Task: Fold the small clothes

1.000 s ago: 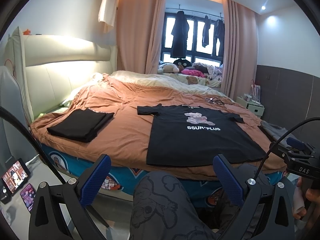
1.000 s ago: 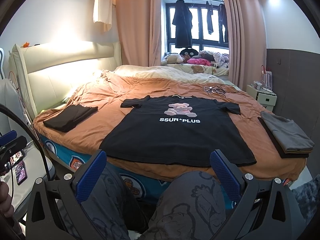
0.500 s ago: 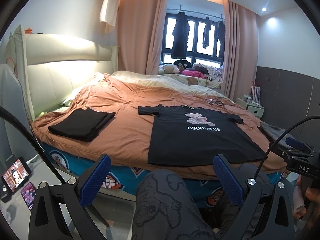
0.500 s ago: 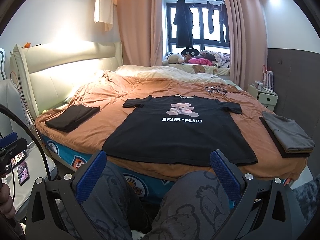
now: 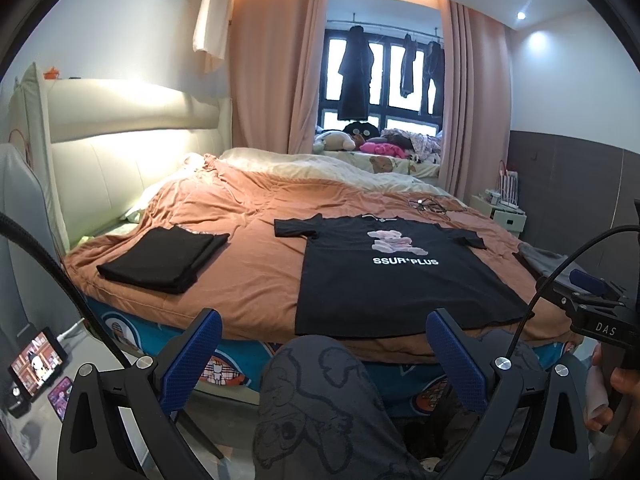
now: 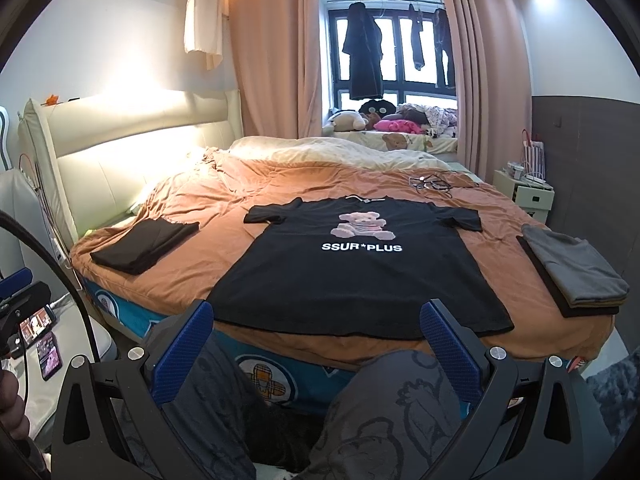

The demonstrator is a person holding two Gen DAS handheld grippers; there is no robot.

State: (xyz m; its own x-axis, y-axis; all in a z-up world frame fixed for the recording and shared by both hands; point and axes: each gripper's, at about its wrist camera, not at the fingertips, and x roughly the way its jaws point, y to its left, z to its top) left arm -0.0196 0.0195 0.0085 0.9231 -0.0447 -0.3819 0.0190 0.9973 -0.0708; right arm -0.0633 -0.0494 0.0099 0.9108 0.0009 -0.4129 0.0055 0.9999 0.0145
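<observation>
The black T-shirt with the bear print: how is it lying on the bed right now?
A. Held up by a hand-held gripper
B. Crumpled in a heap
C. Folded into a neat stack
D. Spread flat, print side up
D: the black T-shirt lies spread flat on the bed, both sleeves out, bear print and lettering facing up.

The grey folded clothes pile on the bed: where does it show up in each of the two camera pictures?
Left wrist view: grey folded pile at the far right edge of the bed, partly hidden behind the other claw's cable.
Right wrist view: grey folded pile in full view on the bed's right side, resting on darker folded clothes.
Shared landmark: the black T-shirt with the bear print, just left of the pile.
</observation>
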